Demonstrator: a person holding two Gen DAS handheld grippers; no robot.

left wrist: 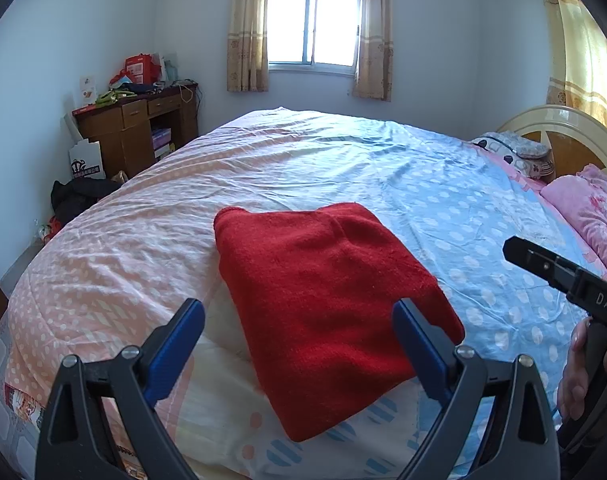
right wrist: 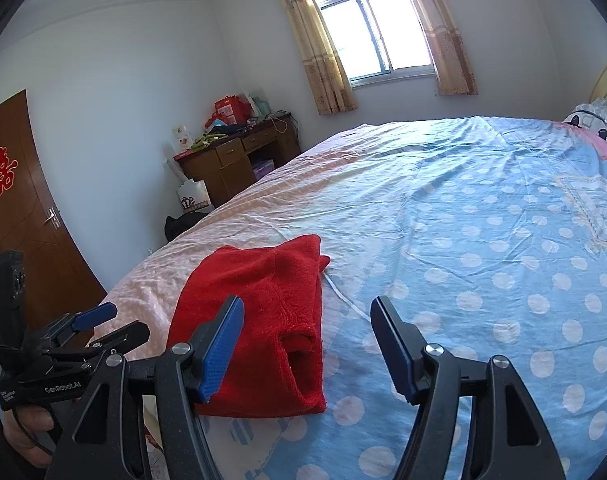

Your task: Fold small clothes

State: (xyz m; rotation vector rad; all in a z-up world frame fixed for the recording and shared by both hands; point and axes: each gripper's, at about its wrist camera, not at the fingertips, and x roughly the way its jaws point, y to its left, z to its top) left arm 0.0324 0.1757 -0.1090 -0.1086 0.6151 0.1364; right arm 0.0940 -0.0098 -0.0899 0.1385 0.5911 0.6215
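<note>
Red cloth (left wrist: 323, 304) is seen folded on the bed (left wrist: 443, 200), near its front edge. Left tool (left wrist: 299, 312) and right tool (right wrist: 307, 312) are held above it with jaws apart; nothing is gripped.

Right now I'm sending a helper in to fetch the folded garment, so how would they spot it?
Start at the large bed with its pink and blue polka-dot cover under the window. Near the bed's front edge, where pink meets blue, lies the red garment, folded into a neat rectangle. It is the only solid red, fuzzy thing on the bed.
</note>
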